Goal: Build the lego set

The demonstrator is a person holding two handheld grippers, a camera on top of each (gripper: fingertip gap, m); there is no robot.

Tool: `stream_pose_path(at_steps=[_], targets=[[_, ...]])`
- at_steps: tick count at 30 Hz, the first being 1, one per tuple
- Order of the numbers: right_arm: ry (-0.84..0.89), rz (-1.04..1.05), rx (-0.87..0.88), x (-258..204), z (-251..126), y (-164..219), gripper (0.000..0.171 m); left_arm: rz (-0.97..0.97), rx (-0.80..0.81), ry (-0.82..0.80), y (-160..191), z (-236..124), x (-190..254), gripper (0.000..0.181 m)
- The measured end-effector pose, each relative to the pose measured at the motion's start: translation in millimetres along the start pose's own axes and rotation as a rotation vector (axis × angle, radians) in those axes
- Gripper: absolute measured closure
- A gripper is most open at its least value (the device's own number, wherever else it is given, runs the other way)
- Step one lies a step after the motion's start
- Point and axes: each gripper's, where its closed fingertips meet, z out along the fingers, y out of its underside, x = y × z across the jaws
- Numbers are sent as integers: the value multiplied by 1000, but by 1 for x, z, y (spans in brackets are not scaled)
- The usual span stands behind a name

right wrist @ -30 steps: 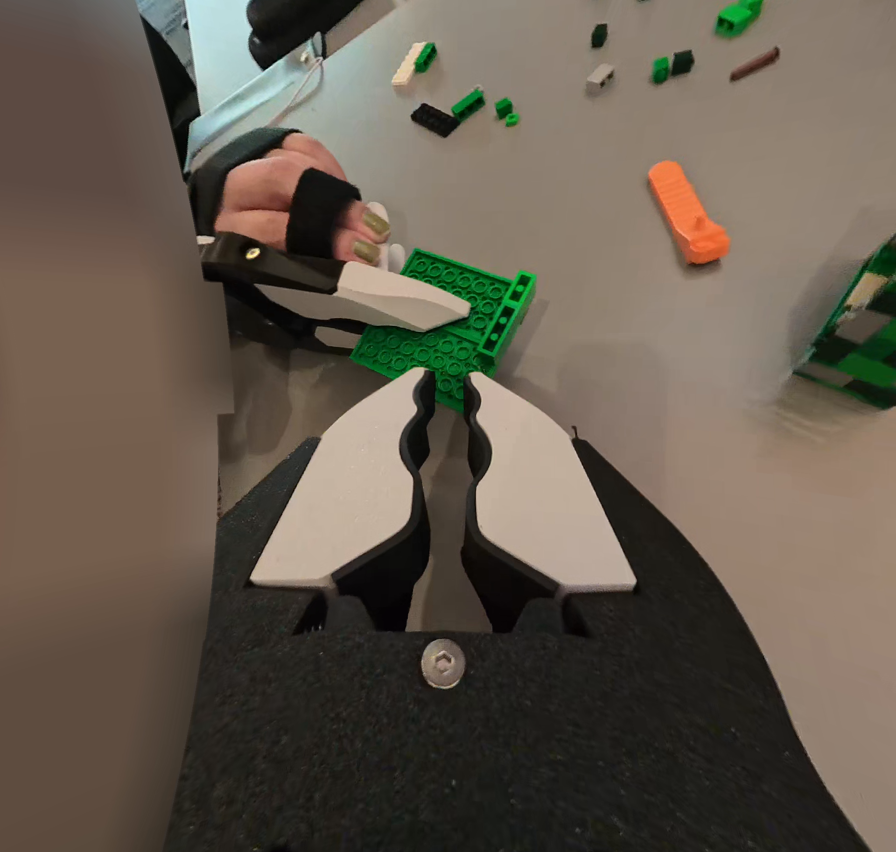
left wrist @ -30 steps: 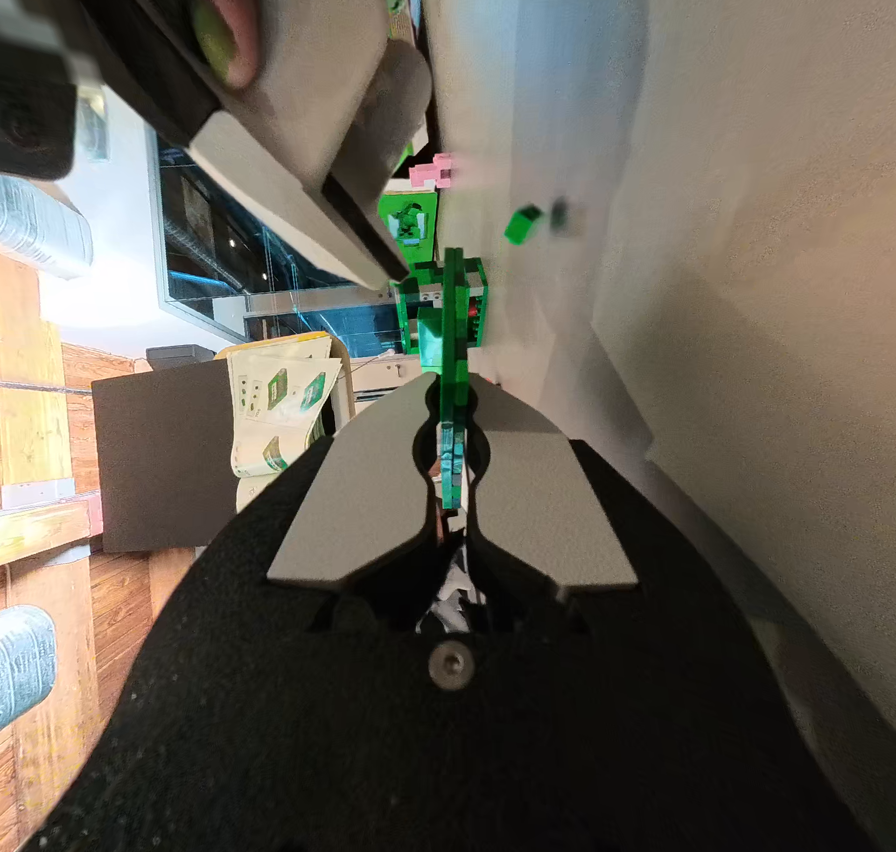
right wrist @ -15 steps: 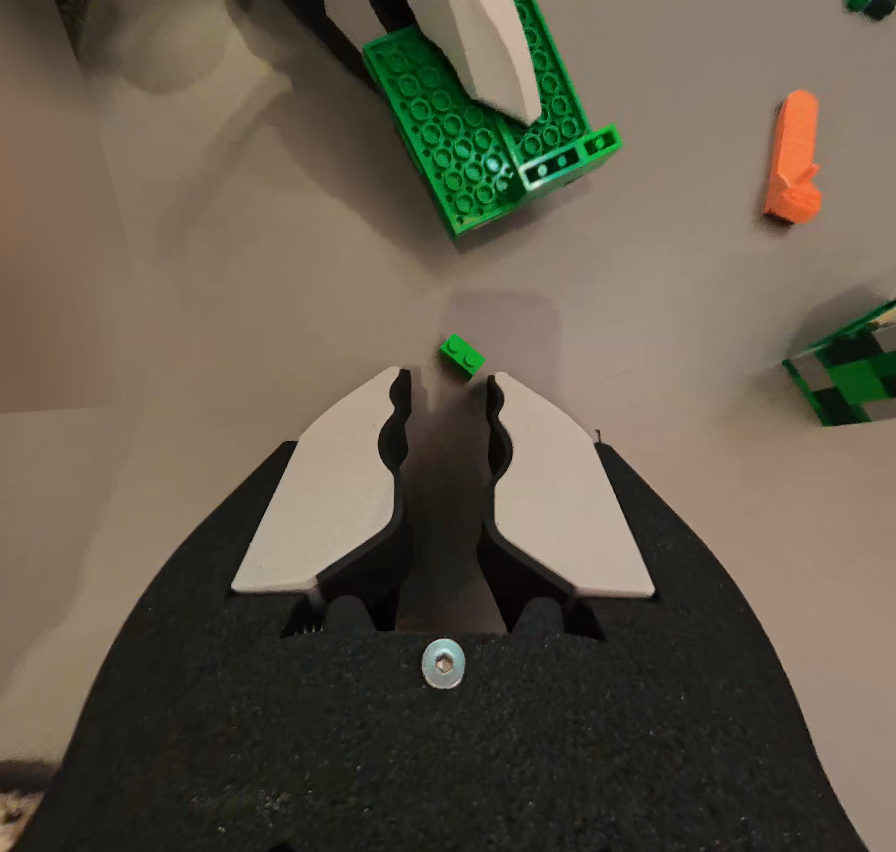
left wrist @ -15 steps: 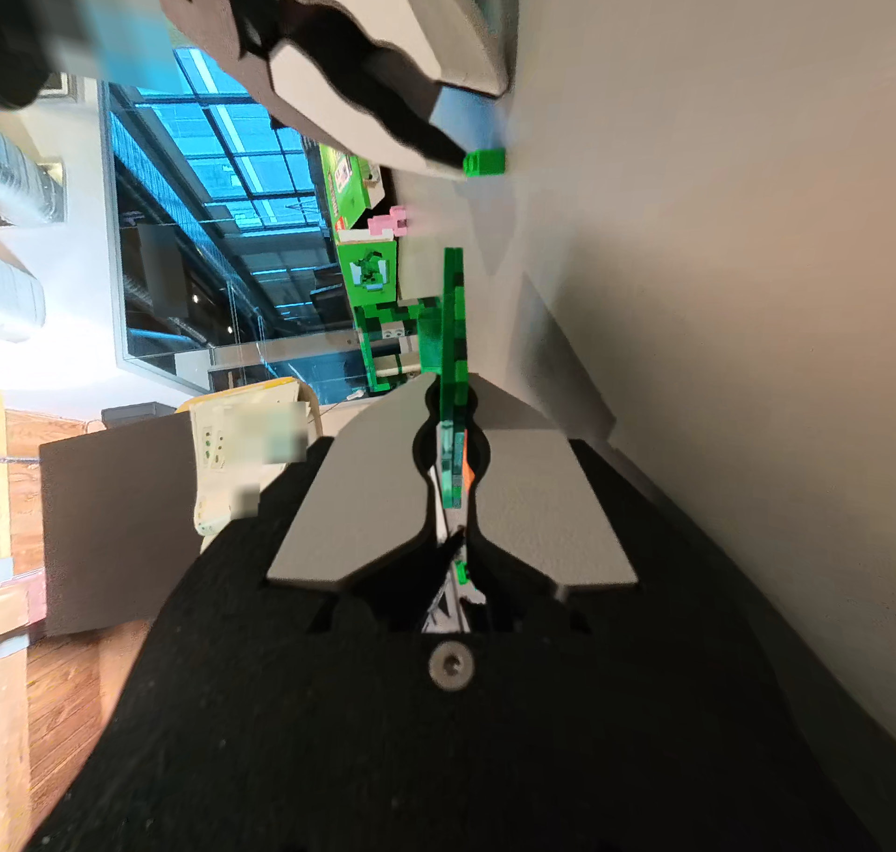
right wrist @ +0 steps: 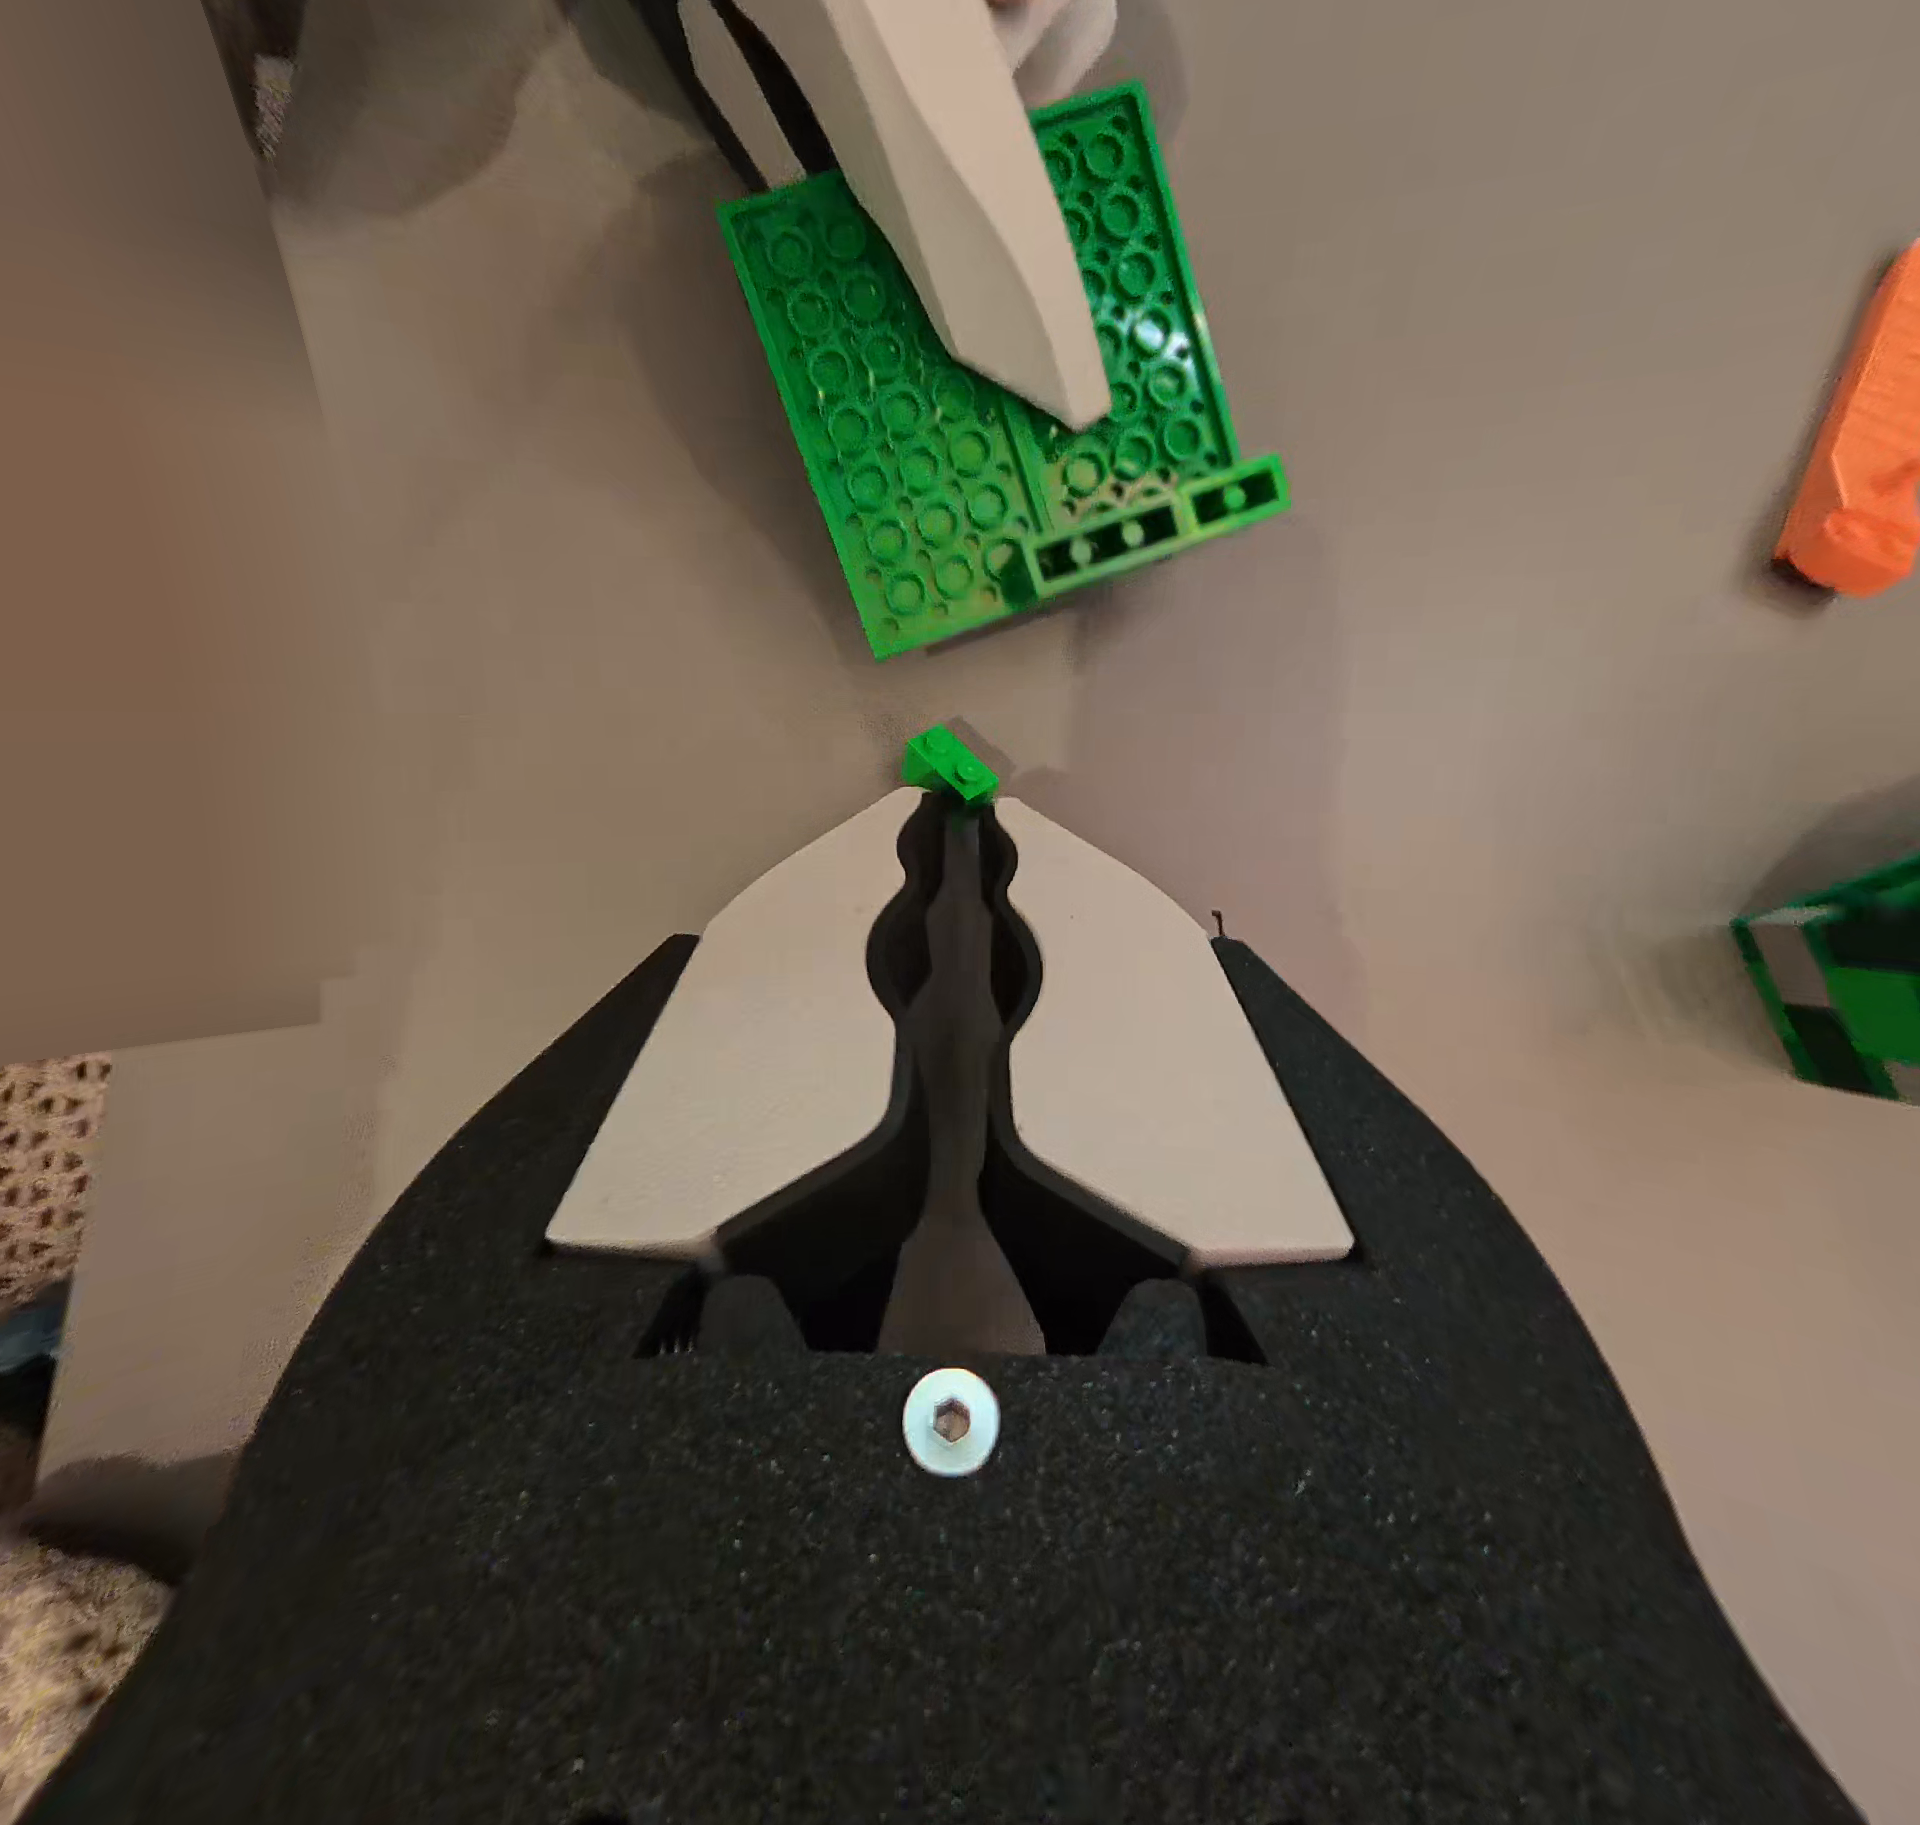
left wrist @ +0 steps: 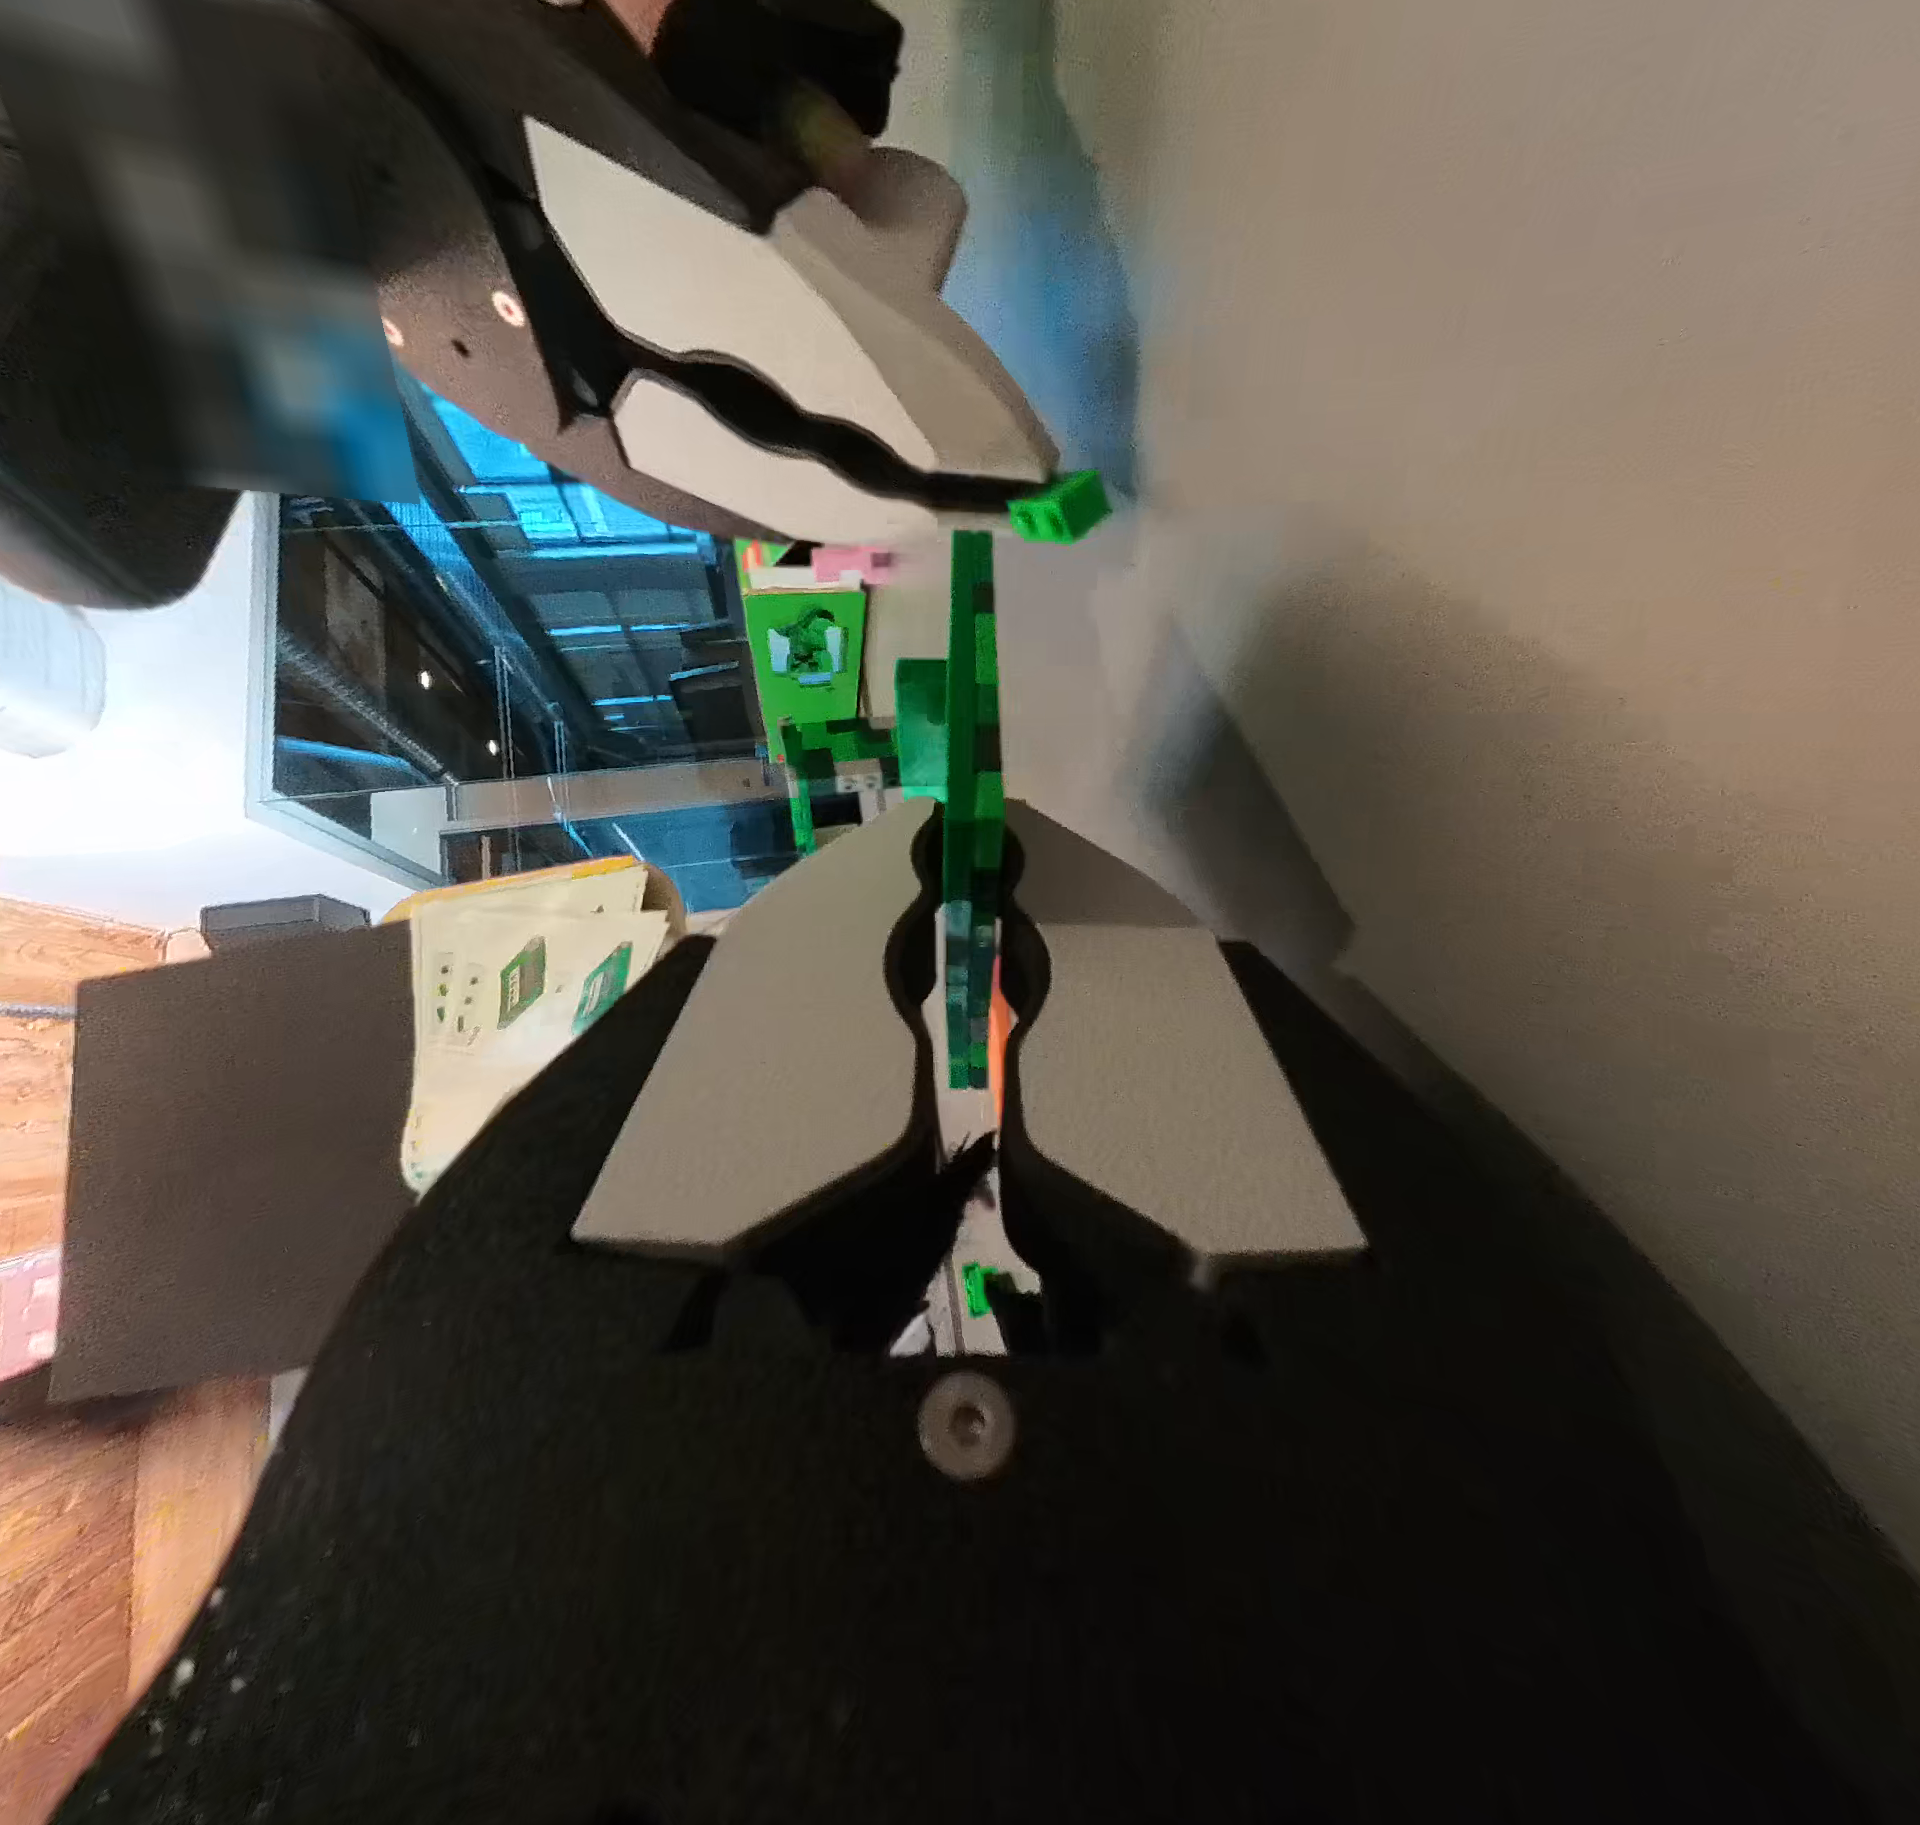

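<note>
My left gripper [left wrist: 971,819] is shut on a flat green plate assembly [left wrist: 971,695], seen edge-on in the left wrist view. In the right wrist view the plate [right wrist: 935,487] shows its underside, with the left gripper [right wrist: 1075,414] clamped over it above the grey table. My right gripper [right wrist: 951,809] is shut on a small green brick [right wrist: 951,762] at its fingertips, just below the plate's near edge. In the left wrist view the right gripper [left wrist: 1023,497] holds that brick [left wrist: 1060,508] beside the plate's far end.
An orange brick separator [right wrist: 1860,445] lies at the right. A green, grey and black built block [right wrist: 1839,986] stands at the right edge. In the left wrist view an instruction booklet [left wrist: 520,986], a green box [left wrist: 805,648] and a pink piece [left wrist: 852,562] sit beyond.
My right gripper closed on the small green brick that lay loose on the table and lifted it toward the plate. The left gripper keeps holding the plate, now turned slightly.
</note>
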Motion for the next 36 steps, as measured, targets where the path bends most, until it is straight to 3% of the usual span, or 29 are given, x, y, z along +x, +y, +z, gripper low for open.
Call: stream_pose_path(at_steps=[8,13,15,18,20,24,30,32,36], targets=[[33,-33,-1,1,-6,-29,171,2,-39,74,3,5,11,175],[71,-52,-277,13,-16,-12,171,-17,-75,80,14,6,10,175],[63,-12,-305,15,-17,-8,171,-22,-96,80,22,5,8,175],[41,29,-192,10,-11,-7,161,-24,-118,84,32,4,7,175],[50,172,-64,6,-4,-11,154,-23,-149,76,39,4,4,175],[188,301,89,3,6,-15,151,-14,-158,78,39,5,5,175],[328,366,101,5,20,-14,152,24,-169,70,35,8,8,175],[363,376,85,7,21,-14,163,27,-187,43,36,8,4,175],[490,447,90,20,-2,-15,164,41,-244,-52,39,6,-11,175]])
